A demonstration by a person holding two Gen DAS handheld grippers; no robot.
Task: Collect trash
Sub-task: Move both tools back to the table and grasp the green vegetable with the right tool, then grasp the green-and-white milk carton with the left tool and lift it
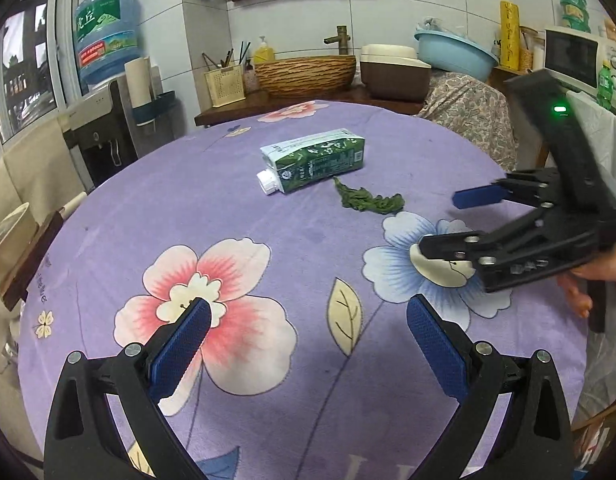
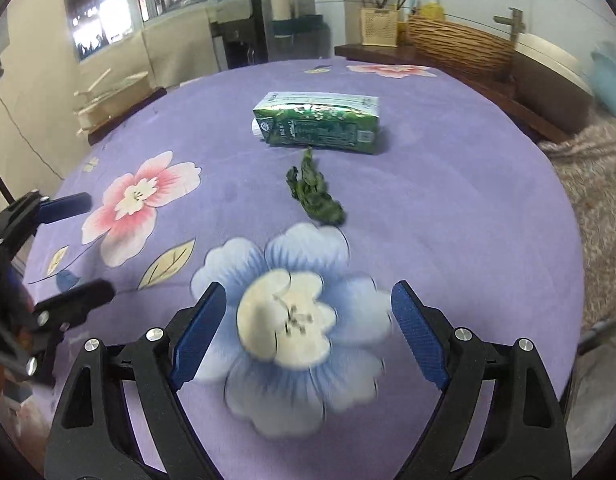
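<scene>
carton (image 1: pixel 314 159) lying on its side far across the purple cloth (image 1: pixel 236 216), cap end free | wilted leaf (image 1: pixel 368 199) just beside carton, on its near side | left gripper (image 1: pixel 308 344) released, nothing between pads, well short of carton | right gripper (image 2: pixel 308 332) released, empty, above blue flower print, short of leaf

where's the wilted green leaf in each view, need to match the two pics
Left wrist view: the green leaf lies right of centre, just below-right of the carton.
Right wrist view: the green leaf lies near centre, directly below the carton.
Shared landmark: the green drink carton lying on its side.
</scene>
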